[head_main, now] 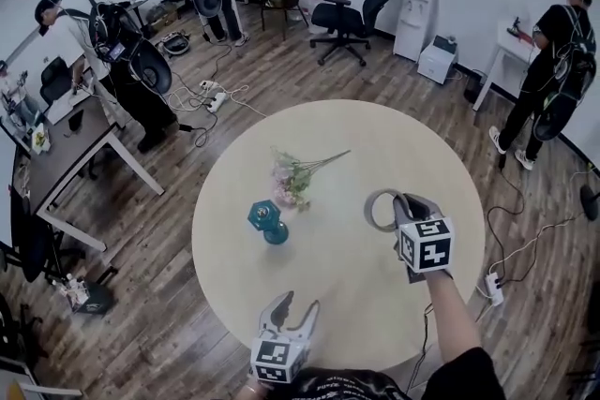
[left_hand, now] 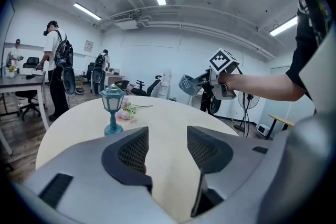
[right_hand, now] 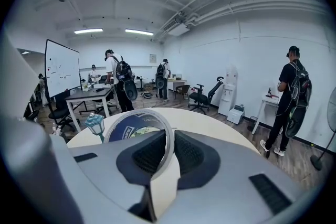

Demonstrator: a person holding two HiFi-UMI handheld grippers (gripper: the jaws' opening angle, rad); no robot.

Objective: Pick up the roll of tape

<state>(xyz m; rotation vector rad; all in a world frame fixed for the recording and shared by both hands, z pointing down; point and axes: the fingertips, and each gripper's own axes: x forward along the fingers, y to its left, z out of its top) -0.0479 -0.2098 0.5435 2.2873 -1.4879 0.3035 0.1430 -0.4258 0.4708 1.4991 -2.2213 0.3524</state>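
The roll of tape (head_main: 368,210) is a grey ring, lifted above the round table (head_main: 375,140) at its right side. My right gripper (head_main: 392,201) is shut on the roll's wall. In the right gripper view the roll (right_hand: 126,126) stands upright between the pads, one jaw inside the ring and one outside, my right gripper (right_hand: 170,152) pinching it. My left gripper (head_main: 297,304) hovers near the table's front edge, open and empty. From the left gripper view my left gripper (left_hand: 167,149) faces the table, and the held roll (left_hand: 188,84) shows in the air at the right.
A teal lantern (head_main: 269,222) and a pink flower sprig (head_main: 293,179) sit on the table left of centre. Office chairs (head_main: 342,14), a desk (head_main: 70,145), several people, a water dispenser (head_main: 418,5) and floor cables (head_main: 211,94) ring the table.
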